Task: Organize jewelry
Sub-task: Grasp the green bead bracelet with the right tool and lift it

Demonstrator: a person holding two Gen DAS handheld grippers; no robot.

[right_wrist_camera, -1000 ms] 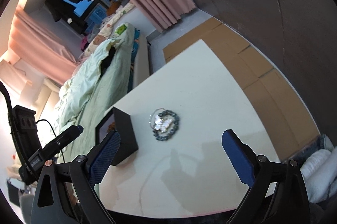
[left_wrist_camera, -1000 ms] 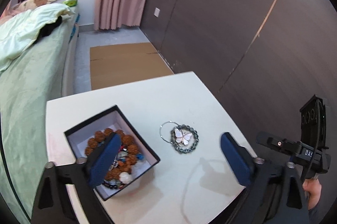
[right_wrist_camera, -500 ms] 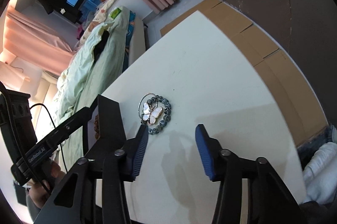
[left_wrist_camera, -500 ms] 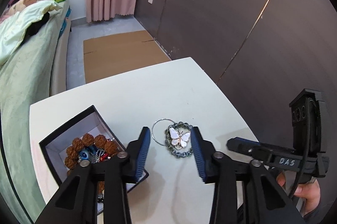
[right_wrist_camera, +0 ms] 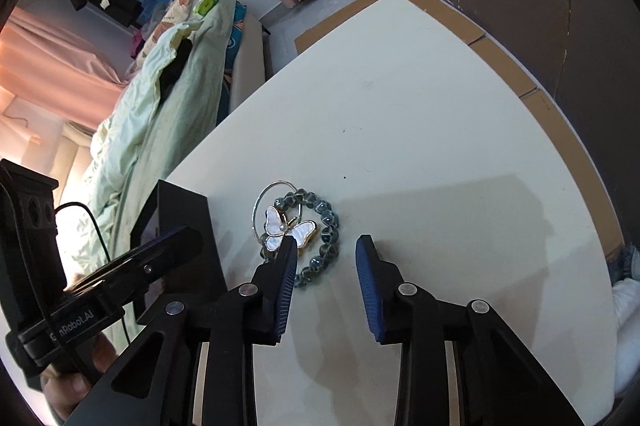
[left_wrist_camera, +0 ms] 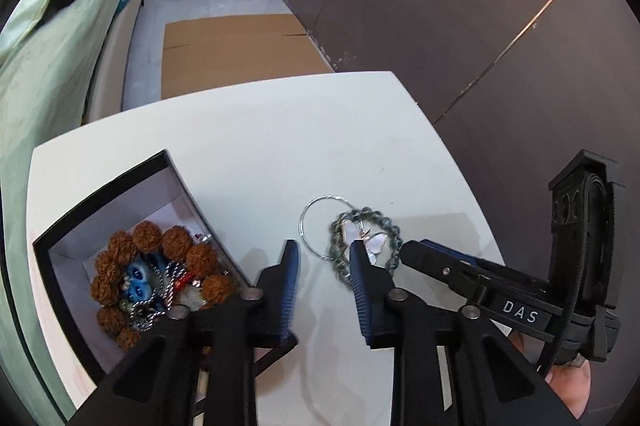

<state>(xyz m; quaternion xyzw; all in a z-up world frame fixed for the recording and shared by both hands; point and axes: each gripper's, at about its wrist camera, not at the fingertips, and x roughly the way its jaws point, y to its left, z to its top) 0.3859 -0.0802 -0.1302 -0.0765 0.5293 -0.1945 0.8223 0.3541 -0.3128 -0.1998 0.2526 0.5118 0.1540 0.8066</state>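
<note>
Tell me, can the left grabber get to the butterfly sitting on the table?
Probably yes. The left gripper is open just short of the butterfly pendant, which lies in the open on the table inside the bead bracelet. The right gripper crowds close beside it.

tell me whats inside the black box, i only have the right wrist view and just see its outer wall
Observer: The left wrist view looks into the black box: a brown bead bracelet rings a blue piece and a silver chain.
Operator: is the left hand-held gripper holding anything
Observer: No. The left hand-held gripper is open and empty; one of its fingers overlaps the butterfly pendant in that view, but contact cannot be judged.
</note>
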